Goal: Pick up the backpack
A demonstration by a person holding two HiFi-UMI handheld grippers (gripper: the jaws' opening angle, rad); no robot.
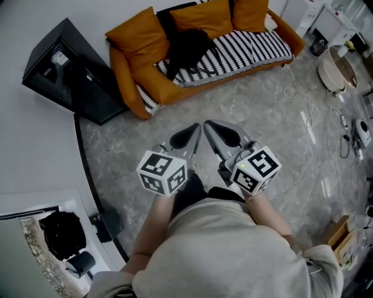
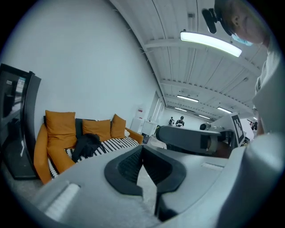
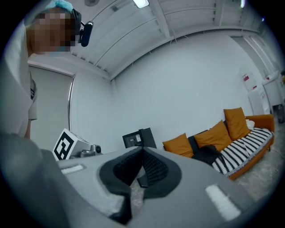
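Standing well back from the orange sofa (image 1: 125, 75), the person is holding the left gripper (image 1: 187, 135) and the right gripper (image 1: 220, 134) out side by side, tips almost touching. The black backpack (image 1: 189, 49) is lying at 12 o'clock from them, well apart, across the grey floor (image 1: 262, 116). It is slumping on the striped seat cover (image 1: 245, 49) against the back cushions (image 1: 201, 16), its long axis running roughly 12 to 6 in the head view. Neither hand is clearly nearer, though the left gripper is lining up more directly with it. Both are pointing roughly level toward the sofa. Each gripper's jaws are sitting closed with nothing between them — so I am judging that a walk-up and an opening of the jaws are needed before any grasp.
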